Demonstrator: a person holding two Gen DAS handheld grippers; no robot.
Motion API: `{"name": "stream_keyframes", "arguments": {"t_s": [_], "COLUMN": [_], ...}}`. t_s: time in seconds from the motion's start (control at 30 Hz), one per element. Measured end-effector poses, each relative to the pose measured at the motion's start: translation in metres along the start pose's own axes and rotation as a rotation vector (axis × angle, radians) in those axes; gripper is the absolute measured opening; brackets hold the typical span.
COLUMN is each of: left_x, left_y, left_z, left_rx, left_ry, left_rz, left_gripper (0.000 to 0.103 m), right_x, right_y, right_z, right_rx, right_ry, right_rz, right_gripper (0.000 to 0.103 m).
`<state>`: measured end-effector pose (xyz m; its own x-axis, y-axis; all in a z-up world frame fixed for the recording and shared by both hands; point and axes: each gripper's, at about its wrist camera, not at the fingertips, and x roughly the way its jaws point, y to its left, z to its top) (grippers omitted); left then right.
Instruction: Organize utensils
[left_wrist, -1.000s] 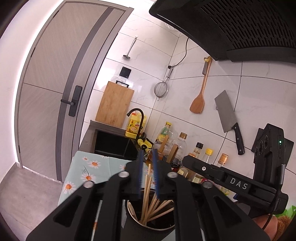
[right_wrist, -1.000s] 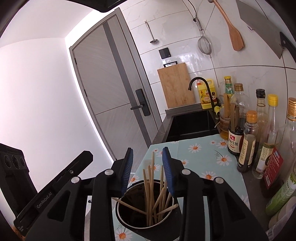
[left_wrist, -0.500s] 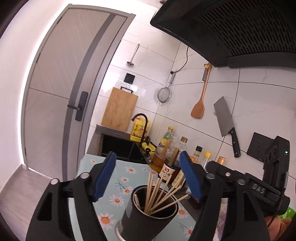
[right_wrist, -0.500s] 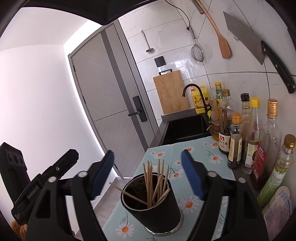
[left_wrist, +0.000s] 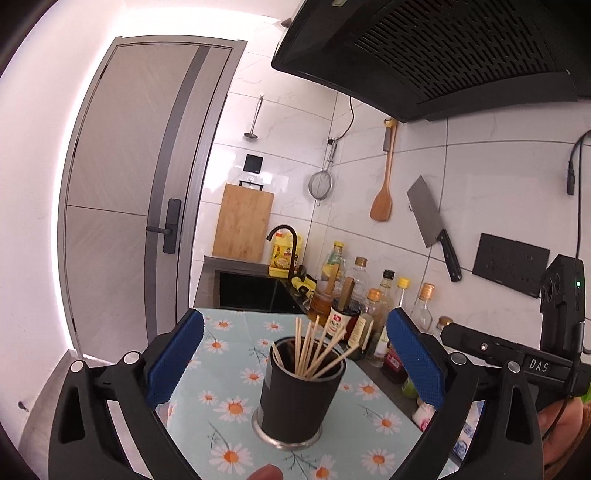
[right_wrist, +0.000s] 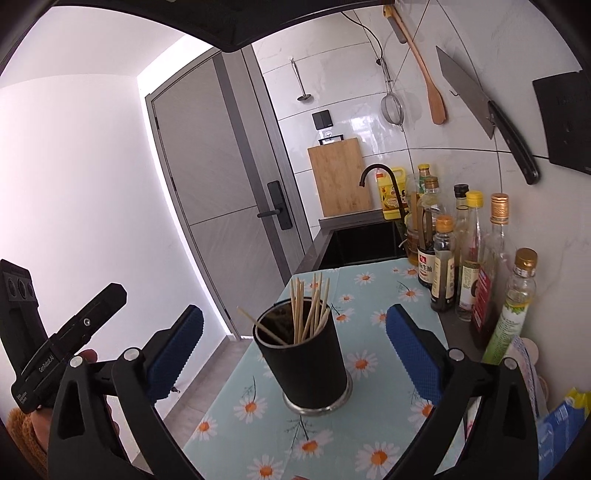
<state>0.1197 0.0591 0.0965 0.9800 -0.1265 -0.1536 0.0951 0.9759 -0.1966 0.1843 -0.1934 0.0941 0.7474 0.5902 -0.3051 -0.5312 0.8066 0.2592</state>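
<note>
Chopsticks (left_wrist: 317, 350) stand loosely in a black holder (left_wrist: 295, 398) on our daisy-patterned cloth (left_wrist: 229, 406), bottles (left_wrist: 373, 317) at two o'clock of it. Our left gripper (left_wrist: 295, 365) and right gripper (right_wrist: 295, 358) both have jaws opening wide, blue pads (right_wrist: 413, 350) well clear of the holder standing between them, nothing clamped.

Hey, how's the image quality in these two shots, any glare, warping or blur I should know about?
Left wrist view: strong fisheye bends the door; its lit edge is blown out to white; the cup and chopsticks stay sharp. Right wrist view: dark corners, the wall at left washed out, tile glare near the strainer, no motion blur.
</note>
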Motion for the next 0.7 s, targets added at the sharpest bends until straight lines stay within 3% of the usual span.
{"name": "stream_keyframes", "arguments": {"t_s": [0.43,0.7], "left_x": [-0.045,-0.076], "left_y": [-0.013,-0.024], "left_z": [-0.04,-0.088], "left_rx": [0.02,0.009], "left_ry": [0.135,0.244], "left_rz": [0.024,0.063], "left_gripper": [0.097,0.097], "right_x": [-0.056,-0.086], "right_y": [0.014,-0.005], "right_z": [-0.059,-0.11], "right_rx": [-0.015,0.048], "right_ry": [0.092,0.19], "right_rz": [-0.017,-0.022], "right_gripper": [0.098,0.098]}}
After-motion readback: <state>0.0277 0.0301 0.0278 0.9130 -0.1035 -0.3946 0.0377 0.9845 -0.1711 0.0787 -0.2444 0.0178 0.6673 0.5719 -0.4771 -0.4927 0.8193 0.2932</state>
